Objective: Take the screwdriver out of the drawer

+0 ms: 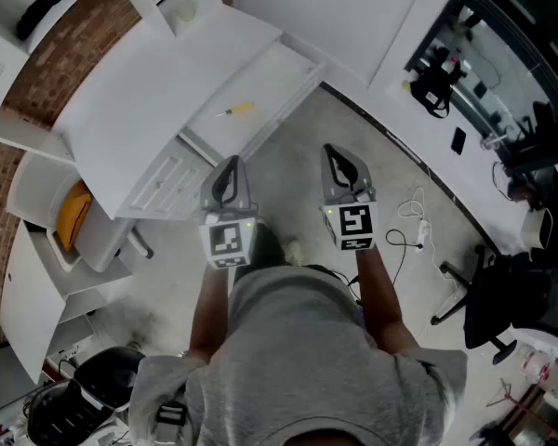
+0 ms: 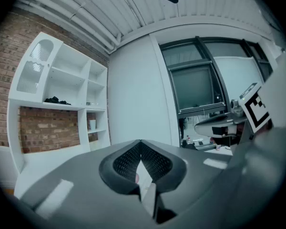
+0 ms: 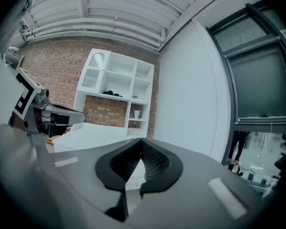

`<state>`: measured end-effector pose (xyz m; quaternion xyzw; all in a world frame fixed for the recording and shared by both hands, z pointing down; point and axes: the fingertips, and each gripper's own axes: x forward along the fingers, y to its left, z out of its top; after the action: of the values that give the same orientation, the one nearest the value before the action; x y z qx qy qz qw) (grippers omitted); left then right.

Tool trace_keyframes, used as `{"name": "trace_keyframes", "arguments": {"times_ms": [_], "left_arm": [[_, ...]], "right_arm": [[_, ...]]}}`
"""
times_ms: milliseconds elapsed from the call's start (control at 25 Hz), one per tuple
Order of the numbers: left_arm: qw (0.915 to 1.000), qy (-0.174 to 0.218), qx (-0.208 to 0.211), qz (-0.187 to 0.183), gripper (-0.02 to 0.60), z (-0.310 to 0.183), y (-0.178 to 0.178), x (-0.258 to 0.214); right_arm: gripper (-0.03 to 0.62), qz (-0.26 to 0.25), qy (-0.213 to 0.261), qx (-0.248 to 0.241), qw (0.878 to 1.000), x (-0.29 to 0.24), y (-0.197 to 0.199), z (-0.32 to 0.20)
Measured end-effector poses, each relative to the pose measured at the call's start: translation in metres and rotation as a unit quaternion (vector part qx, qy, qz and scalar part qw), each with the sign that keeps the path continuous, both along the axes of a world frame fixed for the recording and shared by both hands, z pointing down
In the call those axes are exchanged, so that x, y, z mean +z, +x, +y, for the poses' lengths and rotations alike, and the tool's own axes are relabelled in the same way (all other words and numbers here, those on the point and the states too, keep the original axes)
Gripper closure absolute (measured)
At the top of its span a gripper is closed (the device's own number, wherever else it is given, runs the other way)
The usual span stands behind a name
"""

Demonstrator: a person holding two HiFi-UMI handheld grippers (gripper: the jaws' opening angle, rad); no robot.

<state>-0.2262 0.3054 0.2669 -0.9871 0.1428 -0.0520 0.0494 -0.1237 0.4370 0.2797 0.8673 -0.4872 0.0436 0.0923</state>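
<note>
Left hand-held gripper [image 1: 231,165], right hand-held gripper [image 1: 331,151], closed; apparently one screwdriver [image 1: 234,111], one drawer [image 1: 265,82].

Yellow-handled screwdriver [image 1: 235,111] in a white drawer [image 1: 288,68], upper centre. Red-brown brick wall [image 1: 70,40], upper left. The grey left hand-held gripper [image 1: 230,165] and right hand-held gripper [image 1: 336,158] carry black-and-white square markers.

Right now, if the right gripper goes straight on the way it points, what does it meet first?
Likely the near corner of the open drawer, straight ahead of the right gripper in the head view. Height is unclear; it might clear the rim.
</note>
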Motion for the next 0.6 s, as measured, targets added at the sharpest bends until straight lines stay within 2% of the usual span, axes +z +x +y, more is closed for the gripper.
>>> {"name": "trace_keyframes", "arguments": {"times_ms": [360, 600], "left_arm": [[0.9998, -0.006, -0.011, -0.013, 0.569, -0.033, 0.037, 0.011], [0.9995, -0.011, -0.024, -0.016, 0.569, -0.075, 0.086, 0.017]], "right_arm": [[0.591, -0.010, 0.000, -0.015, 1.000, 0.008, 0.038, -0.034], [0.591, -0.015, -0.015, -0.037, 0.999, 0.017, 0.087, -0.081]]}}
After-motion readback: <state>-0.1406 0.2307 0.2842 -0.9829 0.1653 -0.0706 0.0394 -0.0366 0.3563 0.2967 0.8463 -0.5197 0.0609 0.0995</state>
